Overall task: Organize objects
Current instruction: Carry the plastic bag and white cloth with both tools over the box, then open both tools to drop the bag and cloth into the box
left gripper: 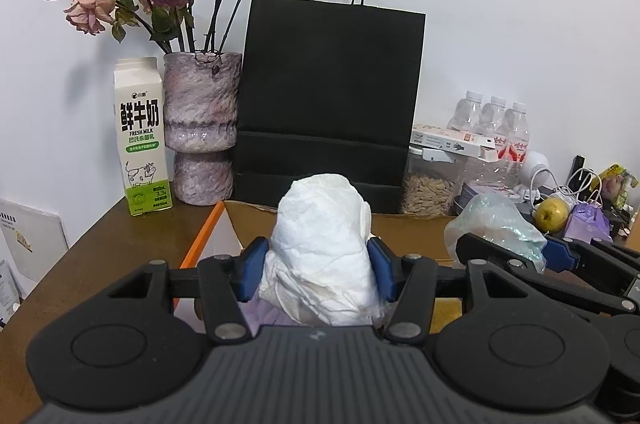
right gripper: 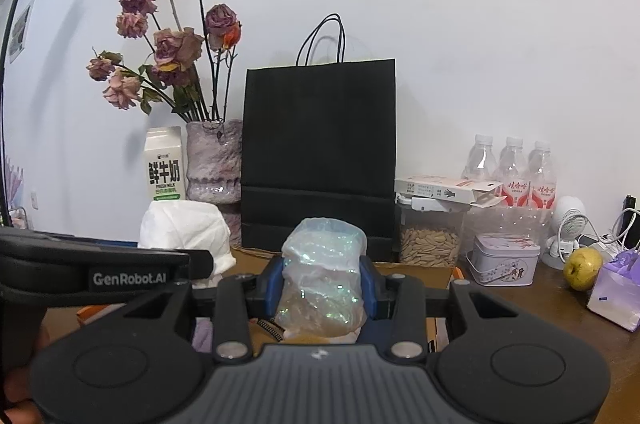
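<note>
My left gripper [left gripper: 318,270] is shut on a crumpled white paper wad [left gripper: 324,244] and holds it above an open cardboard box [left gripper: 224,236] with an orange edge. My right gripper [right gripper: 322,282] is shut on a bundle of iridescent clear plastic wrap [right gripper: 322,280], also above the box [right gripper: 416,274]. The plastic bundle [left gripper: 498,228] and right gripper show at the right of the left wrist view. The white wad [right gripper: 186,236] and left gripper show at the left of the right wrist view. The box's inside is mostly hidden.
On the brown table [left gripper: 120,236], along the wall: a milk carton [left gripper: 142,136], a vase of dried roses [left gripper: 202,128], a black paper bag [left gripper: 328,96], a seed jar [right gripper: 430,242], water bottles [right gripper: 512,168], a tin [right gripper: 504,260], a yellow pear [right gripper: 582,268], a purple tissue pack [right gripper: 616,290].
</note>
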Demonstrator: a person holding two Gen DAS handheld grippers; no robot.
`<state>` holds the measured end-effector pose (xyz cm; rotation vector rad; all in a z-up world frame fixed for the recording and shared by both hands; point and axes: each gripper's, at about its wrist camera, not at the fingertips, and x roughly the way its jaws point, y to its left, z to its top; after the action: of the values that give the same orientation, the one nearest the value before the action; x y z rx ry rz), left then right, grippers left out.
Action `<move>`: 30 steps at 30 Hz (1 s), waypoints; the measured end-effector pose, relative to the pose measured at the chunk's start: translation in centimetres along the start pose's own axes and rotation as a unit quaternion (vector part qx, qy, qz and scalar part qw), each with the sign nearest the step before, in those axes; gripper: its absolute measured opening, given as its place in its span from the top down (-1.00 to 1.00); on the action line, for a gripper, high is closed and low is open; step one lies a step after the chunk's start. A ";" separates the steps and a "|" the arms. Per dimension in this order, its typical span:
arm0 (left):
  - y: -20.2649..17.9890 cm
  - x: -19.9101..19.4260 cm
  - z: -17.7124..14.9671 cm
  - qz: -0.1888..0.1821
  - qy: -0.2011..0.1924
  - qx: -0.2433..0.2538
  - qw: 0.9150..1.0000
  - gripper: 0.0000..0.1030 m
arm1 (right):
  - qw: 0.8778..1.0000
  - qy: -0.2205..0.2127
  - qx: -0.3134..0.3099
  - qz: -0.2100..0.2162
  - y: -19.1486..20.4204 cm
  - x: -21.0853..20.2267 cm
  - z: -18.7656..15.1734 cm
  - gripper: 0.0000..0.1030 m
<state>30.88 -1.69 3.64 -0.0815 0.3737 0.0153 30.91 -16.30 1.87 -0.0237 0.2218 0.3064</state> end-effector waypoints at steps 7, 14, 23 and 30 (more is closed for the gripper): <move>0.2 1.4 0.5 0.002 0.000 0.003 1.000 -0.09 | 1.000 0.006 0.004 -0.008 -0.4 1.7 0.1 0.28; 0.6 2.7 0.7 0.013 -0.001 0.008 1.000 -0.46 | 1.000 0.022 0.010 -0.018 -0.9 3.0 0.1 0.23; 1.5 3.3 0.9 0.055 -0.011 0.004 0.998 -1.00 | 0.998 0.039 0.029 -0.043 -1.8 3.6 -0.3 -1.00; 1.6 3.4 0.9 0.055 -0.007 0.003 0.998 -1.00 | 0.998 0.045 0.031 -0.044 -1.8 3.6 -0.4 -1.00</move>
<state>34.27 0.00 3.10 -0.0545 0.3632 0.1228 34.72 -16.94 0.65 0.0143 0.3192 0.2114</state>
